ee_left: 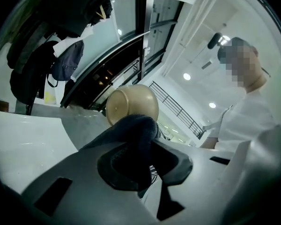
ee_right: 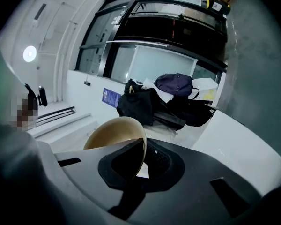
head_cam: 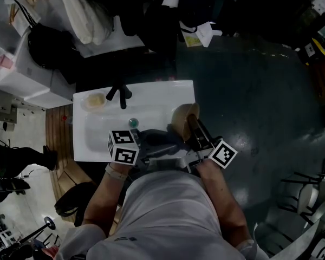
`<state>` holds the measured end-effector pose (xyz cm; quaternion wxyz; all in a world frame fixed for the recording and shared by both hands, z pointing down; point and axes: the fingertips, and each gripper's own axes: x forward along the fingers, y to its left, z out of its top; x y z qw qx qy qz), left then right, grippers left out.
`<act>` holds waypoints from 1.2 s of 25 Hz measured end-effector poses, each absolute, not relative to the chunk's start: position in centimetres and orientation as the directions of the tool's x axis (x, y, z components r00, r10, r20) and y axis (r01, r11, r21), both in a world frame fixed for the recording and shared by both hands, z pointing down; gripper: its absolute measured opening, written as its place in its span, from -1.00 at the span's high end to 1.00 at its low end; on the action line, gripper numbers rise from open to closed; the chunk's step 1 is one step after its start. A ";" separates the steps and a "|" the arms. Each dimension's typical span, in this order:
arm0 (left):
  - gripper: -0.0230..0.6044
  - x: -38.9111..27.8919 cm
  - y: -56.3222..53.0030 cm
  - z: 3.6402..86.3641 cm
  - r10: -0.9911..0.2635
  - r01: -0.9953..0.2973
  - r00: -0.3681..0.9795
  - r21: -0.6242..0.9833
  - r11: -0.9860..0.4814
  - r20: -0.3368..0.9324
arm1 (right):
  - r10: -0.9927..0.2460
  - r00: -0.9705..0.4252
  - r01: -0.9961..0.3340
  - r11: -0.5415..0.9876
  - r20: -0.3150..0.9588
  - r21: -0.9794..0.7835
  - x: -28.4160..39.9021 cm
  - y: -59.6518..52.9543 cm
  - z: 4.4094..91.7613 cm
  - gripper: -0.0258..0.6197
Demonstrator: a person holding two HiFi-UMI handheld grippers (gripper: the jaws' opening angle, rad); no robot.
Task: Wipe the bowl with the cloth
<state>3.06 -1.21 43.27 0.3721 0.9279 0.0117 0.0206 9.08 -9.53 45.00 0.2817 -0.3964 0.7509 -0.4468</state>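
Observation:
A tan bowl [head_cam: 183, 118] is held tipped on its side over the right end of the white sink [head_cam: 92, 145]. My right gripper [head_cam: 192, 126] is shut on the bowl's rim; in the right gripper view the rim [ee_right: 141, 144] runs between the two jaws and the bowl's hollow [ee_right: 113, 134] faces left. My left gripper [head_cam: 151, 145] is shut on a dark cloth [head_cam: 161, 140] just left of the bowl. In the left gripper view the cloth [ee_left: 136, 137] bulges out of the jaws, with the bowl's outer side [ee_left: 131, 104] right behind it; whether they touch I cannot tell.
A black faucet [head_cam: 119, 93] stands at the sink's back edge, a soap dish [head_cam: 95, 101] to its left, and a drain plug [head_cam: 133, 122] in the basin. Dark bags [ee_right: 147, 104] lie on the counter beyond. A person in white [ee_left: 246, 121] stands at the right of the left gripper view.

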 end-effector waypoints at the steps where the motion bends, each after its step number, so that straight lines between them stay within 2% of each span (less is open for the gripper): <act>1: 0.70 3.2 -1.1 43.6 0.038 -0.001 0.998 0.693 -0.721 0.041 | -0.840 -0.536 -0.331 0.297 -0.081 -0.895 8.8 -9.5 44.8 0.83; 8: 0.70 3.1 -1.6 45.4 -0.004 -0.076 0.995 0.721 -0.689 0.100 | -0.761 -0.628 -0.257 0.396 -0.159 -0.882 6.2 -8.7 42.7 0.83; 18: 0.70 1.1 -4.1 46.0 -0.133 -0.122 0.990 0.784 -0.609 0.050 | -0.669 -0.722 -0.202 0.446 -0.175 -0.872 3.9 -7.4 42.4 0.83; 23: 0.70 -1.0 -6.2 45.0 -0.205 -0.115 0.979 0.792 -0.599 -0.013 | -0.646 -0.744 -0.166 0.427 -0.171 -0.889 3.2 -7.1 43.0 0.83; 30: 0.70 -3.1 -8.3 41.4 -0.269 -0.002 0.943 0.805 -0.593 -0.196 | -0.640 -0.757 -0.186 0.401 -0.129 -0.897 3.3 -6.9 44.1 0.83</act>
